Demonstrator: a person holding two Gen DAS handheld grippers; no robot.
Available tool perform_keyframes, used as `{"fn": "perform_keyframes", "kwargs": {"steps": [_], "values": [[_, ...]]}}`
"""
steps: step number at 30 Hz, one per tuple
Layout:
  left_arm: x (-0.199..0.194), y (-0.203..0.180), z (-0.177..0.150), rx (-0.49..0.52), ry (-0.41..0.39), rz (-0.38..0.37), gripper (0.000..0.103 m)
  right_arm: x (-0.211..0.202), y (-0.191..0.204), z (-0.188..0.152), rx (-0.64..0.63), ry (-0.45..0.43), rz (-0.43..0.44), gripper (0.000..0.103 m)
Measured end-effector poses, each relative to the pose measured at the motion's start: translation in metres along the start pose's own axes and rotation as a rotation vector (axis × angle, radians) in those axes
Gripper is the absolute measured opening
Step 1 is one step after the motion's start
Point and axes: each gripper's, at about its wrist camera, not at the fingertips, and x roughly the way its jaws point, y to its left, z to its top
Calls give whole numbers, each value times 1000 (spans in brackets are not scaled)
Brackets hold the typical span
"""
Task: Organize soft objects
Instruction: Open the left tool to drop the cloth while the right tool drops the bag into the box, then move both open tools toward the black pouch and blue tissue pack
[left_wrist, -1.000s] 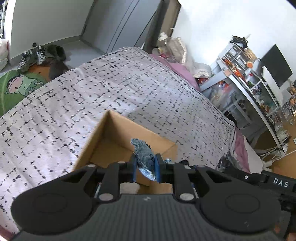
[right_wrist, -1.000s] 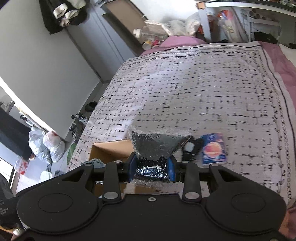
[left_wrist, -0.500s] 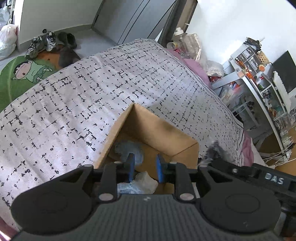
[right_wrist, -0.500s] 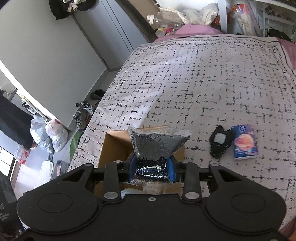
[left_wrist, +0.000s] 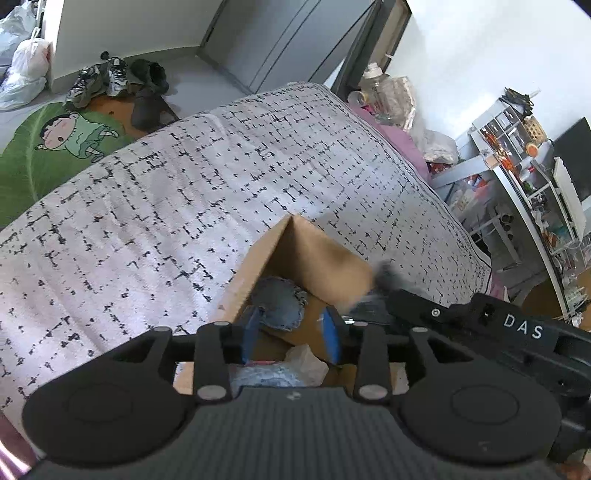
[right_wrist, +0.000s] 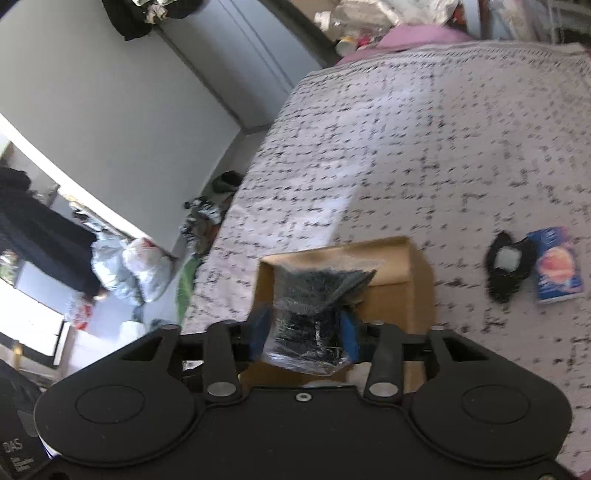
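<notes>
An open cardboard box (left_wrist: 314, 254) stands on the patterned bedspread (left_wrist: 155, 206). A blue denim soft piece (left_wrist: 277, 302) and pale crumpled items (left_wrist: 295, 365) lie inside it. My left gripper (left_wrist: 290, 334) is open and empty just above the box. My right gripper (right_wrist: 304, 334) is shut on a clear bag of black soft stuff (right_wrist: 314, 306) and holds it over the box (right_wrist: 391, 273). The right gripper also shows at the box's right side in the left wrist view (left_wrist: 461, 321).
A black fuzzy item (right_wrist: 508, 266) and a blue tissue pack (right_wrist: 557, 266) lie on the bedspread right of the box. Shoes (left_wrist: 107, 77) and a green mat (left_wrist: 55, 147) are on the floor past the bed. Cluttered shelves (left_wrist: 524, 166) stand at the right.
My left gripper let go of the denim piece, which dropped into the box, and opened wider. My right gripper carried the black bag leftward over the box.
</notes>
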Motion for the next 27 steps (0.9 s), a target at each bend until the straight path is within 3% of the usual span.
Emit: {"fn": "perform_keyframes", "kwargs": {"steps": [8, 11, 20, 23, 27], "values": [[-7, 0, 0, -19, 3, 36, 51, -17, -17, -1, 25, -8, -28, 59], [-6, -6, -2, -15, 17, 42, 52, -32, -27, -2, 18, -28, -59, 71], [-9, -38, -12, 32, 26, 26, 59, -74, -58, 1, 0, -91, -113, 82], [-11, -51, -17, 49, 20, 24, 63, -86, -69, 3, 2, -107, -124, 93], [-11, -67, -23, 69, 26, 20, 64, -99, -85, 5, 11, -121, -135, 95]]}}
